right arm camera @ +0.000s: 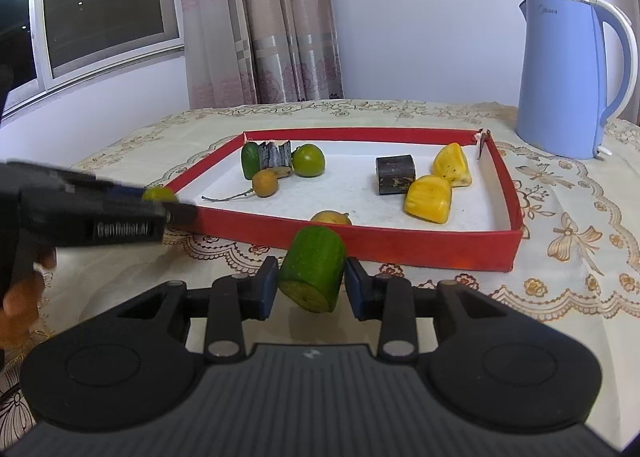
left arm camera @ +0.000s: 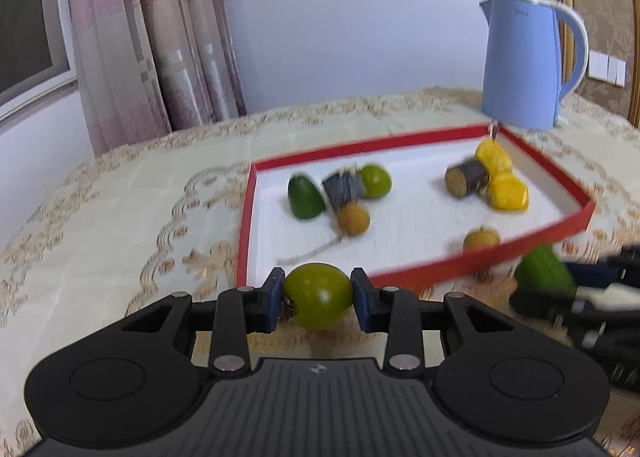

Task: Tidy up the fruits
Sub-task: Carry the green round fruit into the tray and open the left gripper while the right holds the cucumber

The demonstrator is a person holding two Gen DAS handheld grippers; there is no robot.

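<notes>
fruit sits in both our tools right now; the left tool (left arm camera: 318, 299) pinches a round green fruit (left arm camera: 318, 295) between its blue pads, held just short of the red tray's (left arm camera: 440, 268) near wall; the right tool (right arm camera: 312, 289) pinches a cut green fruit piece (right arm camera: 314, 273), tilted with its cut face toward us, also just outside that near wall and above the cloth-covered surface (right arm camera: 560, 257).

past the wall, inside the tray, a small tan fruit (right arm camera: 331, 217) lies against the near edge; further in on the left we see a green piece (right arm camera: 250, 159), a dark chunk (right arm camera: 275, 155), a round green one (right arm camera: 308, 160) and a tan fruit on a stem (right arm camera: 265, 182) grouped close together; on the right a dark block (right arm camera: 394, 173) touches two yellow pieces (right arm camera: 429, 197); beyond the tray stands a blue kettle (right arm camera: 568, 81).

we judge both pieces are bound for the green group; the risk is that our two tools, already near each other, collide if we aim for the same spot together; a low carry could catch the tray wall; the round fruit may roll on release and scatter the tight cluster; the tilted piece could slip if our grip eases.
</notes>
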